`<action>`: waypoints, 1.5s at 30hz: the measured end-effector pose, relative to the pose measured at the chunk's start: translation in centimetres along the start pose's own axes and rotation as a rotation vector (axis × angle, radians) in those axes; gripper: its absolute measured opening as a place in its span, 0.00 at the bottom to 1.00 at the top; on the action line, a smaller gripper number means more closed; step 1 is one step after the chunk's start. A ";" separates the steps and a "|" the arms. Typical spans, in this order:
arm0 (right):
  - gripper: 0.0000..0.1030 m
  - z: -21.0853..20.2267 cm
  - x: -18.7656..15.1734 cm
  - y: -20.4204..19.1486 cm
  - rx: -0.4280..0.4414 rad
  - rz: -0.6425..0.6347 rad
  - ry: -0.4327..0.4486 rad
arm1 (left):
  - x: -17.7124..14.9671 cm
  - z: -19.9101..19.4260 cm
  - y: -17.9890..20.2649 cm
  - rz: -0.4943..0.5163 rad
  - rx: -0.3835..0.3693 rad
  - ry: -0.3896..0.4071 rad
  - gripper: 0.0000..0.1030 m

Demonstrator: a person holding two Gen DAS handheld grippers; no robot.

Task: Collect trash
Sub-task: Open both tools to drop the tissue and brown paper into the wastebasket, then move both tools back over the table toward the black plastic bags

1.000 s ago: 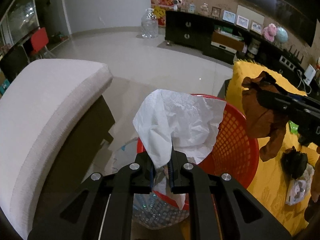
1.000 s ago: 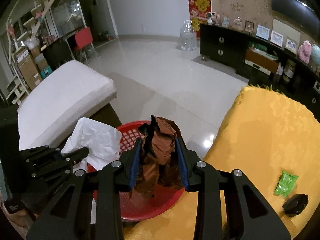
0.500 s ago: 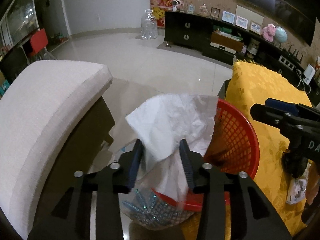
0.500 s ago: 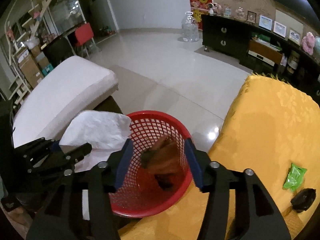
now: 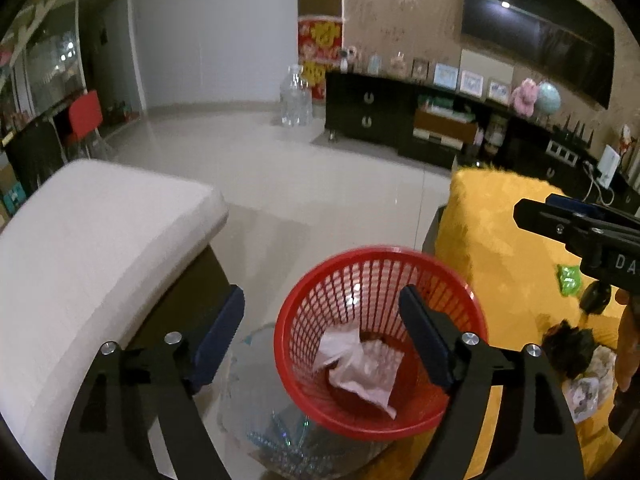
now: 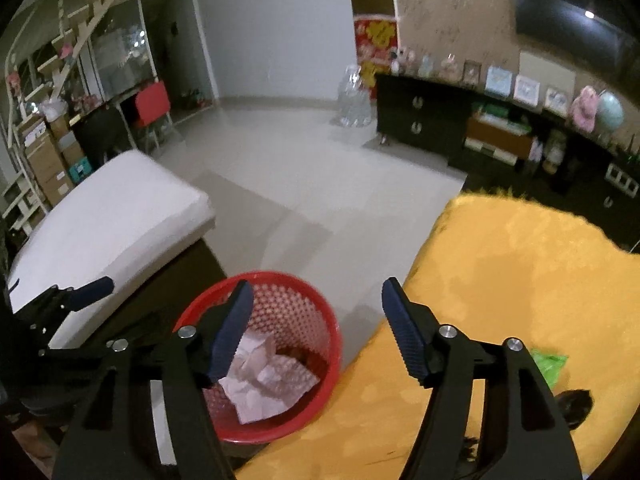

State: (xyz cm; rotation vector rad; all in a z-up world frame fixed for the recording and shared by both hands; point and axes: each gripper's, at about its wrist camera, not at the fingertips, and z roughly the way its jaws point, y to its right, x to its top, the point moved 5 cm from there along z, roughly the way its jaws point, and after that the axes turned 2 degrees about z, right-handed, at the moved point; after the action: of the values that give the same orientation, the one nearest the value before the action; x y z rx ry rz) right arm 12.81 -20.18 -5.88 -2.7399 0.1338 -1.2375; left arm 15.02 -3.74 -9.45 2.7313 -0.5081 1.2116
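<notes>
Left wrist view: the left claw (image 5: 322, 314) is seen spread wide with nothing between its fingers, hanging above the red basket (image 5: 382, 264). A crumpled white tissue (image 5: 360, 364) is seen lying at the bottom of the basket, with a bit of brown trash (image 5: 374, 336) partly hidden behind it. The basket is placed on the floor (image 5: 320, 184), just beside the yellow-covered table (image 5: 500, 216) on its right and near a white cushioned seat (image 5: 92, 240) on its left. A green wrapper (image 5: 569, 280) is seen on the table, near a dark lump (image 5: 568, 344) and some patterned packaging (image 5: 588, 392) at the edge of the view; what these two are cannot be told. The right claw's fingers (image 5: 560, 216) are seen entering from the right over the table. Right wrist view: the right claw (image 6: 318, 306) is also held wide open and empty, over the gap between the basket (image 6: 320, 320) and the table (image 6: 520, 260). The tissue (image 6: 256, 384) is seen inside the basket, partly covered by the claw's left finger. The green wrapper (image 6: 550, 364) is seen on the table behind the right finger, with a dark object (image 6: 576, 404) just beside it. The left claw's fingertips (image 6: 90, 286) are visible at the left edge, in front of the seat (image 6: 108, 216).
</notes>
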 end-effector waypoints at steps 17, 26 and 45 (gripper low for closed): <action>0.93 -9.7 0.5 2.4 -0.195 -0.075 0.281 | 2.9 -5.3 4.1 0.012 -0.067 0.212 0.90; 0.93 -14.2 -1.6 5.8 -0.237 0.020 0.321 | 3.1 -7.0 7.0 0.028 -0.109 0.258 0.91; 0.93 -17.8 -6.2 15.5 -0.376 0.239 0.271 | 1.2 -5.3 15.7 0.175 -0.198 0.187 0.92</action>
State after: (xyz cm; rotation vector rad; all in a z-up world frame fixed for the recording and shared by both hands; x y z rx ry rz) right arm -5.06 -36.10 -1.24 -2.7158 0.7696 -1.6437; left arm 6.63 -17.52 -5.46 2.4219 -0.8099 1.3584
